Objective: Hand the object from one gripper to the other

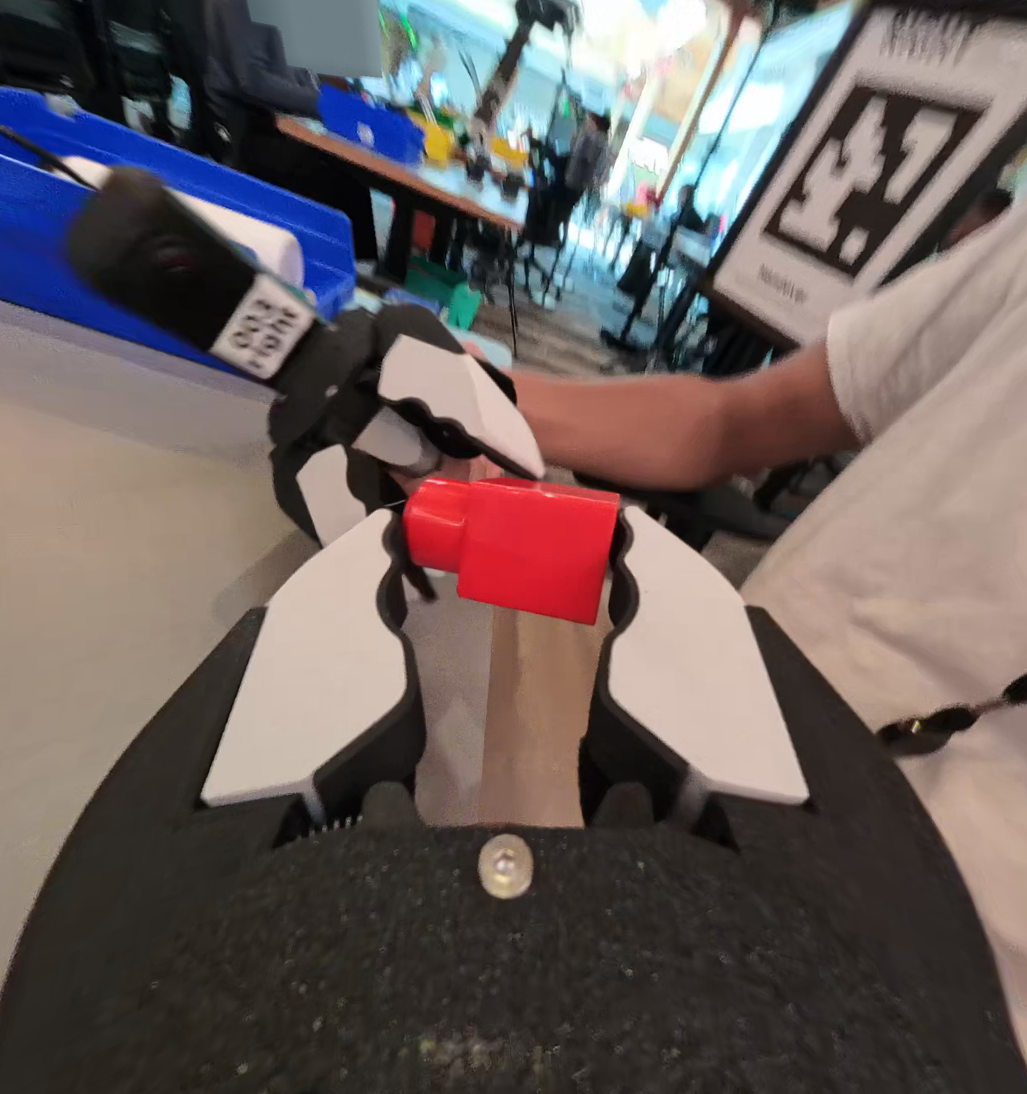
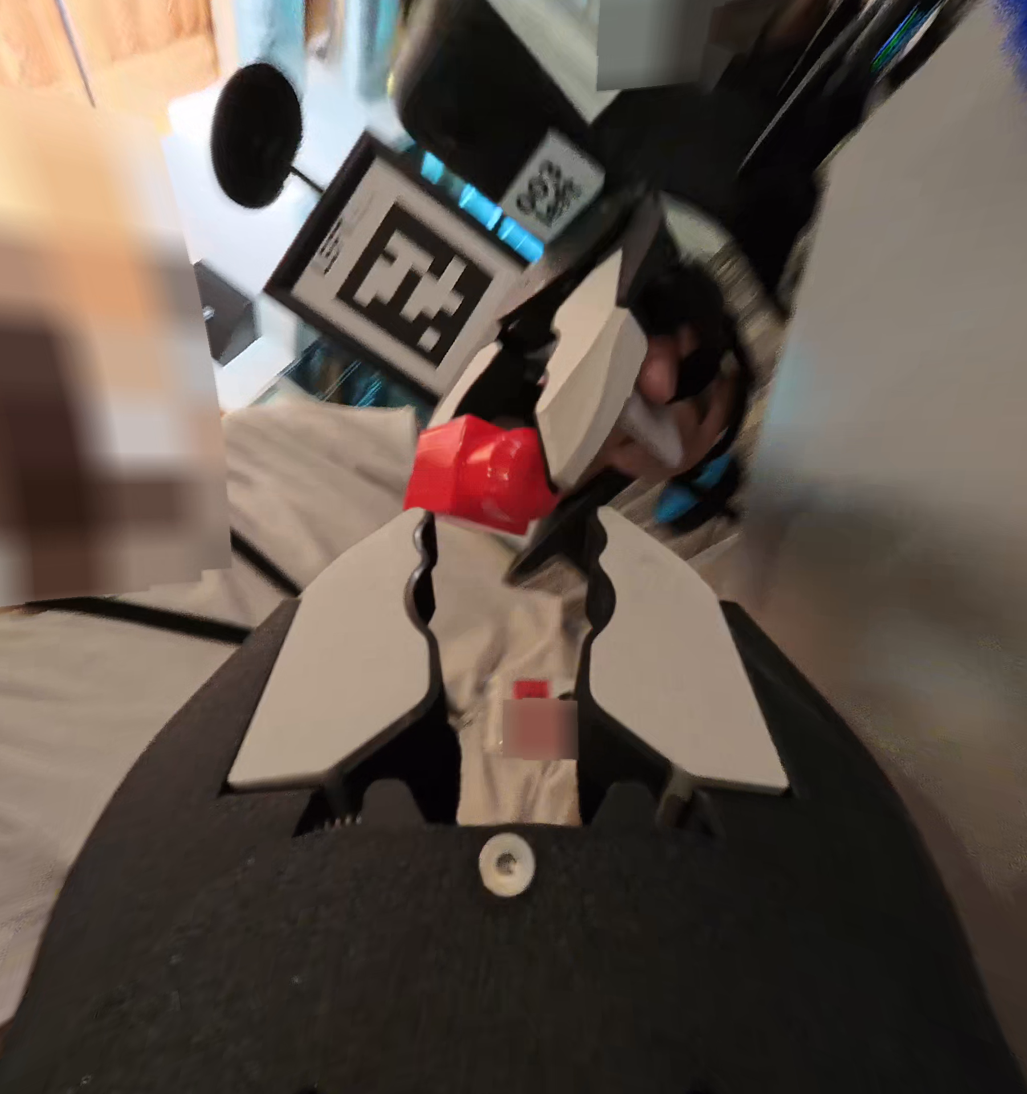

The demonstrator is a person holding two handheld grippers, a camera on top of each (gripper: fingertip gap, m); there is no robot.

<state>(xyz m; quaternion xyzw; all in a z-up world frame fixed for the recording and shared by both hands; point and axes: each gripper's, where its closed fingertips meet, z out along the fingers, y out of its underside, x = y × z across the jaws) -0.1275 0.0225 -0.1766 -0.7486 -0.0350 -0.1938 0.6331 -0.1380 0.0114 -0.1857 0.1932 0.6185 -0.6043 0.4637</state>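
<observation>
Mid-handover, I'd say: the red block [image 1: 523, 547] hangs above the desk [image 1: 85, 562] at the tips of the left gripper [image 1: 508, 524], jaws spread, touching both ends. Right gripper [image 2: 508, 527] jaws spread too, nothing between them. Next, one must close squarely on it.

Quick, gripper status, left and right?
Left gripper: closed on the red plastic block with a round stub.
Right gripper: open, holding nothing; its jaws sit just short of the block.
</observation>
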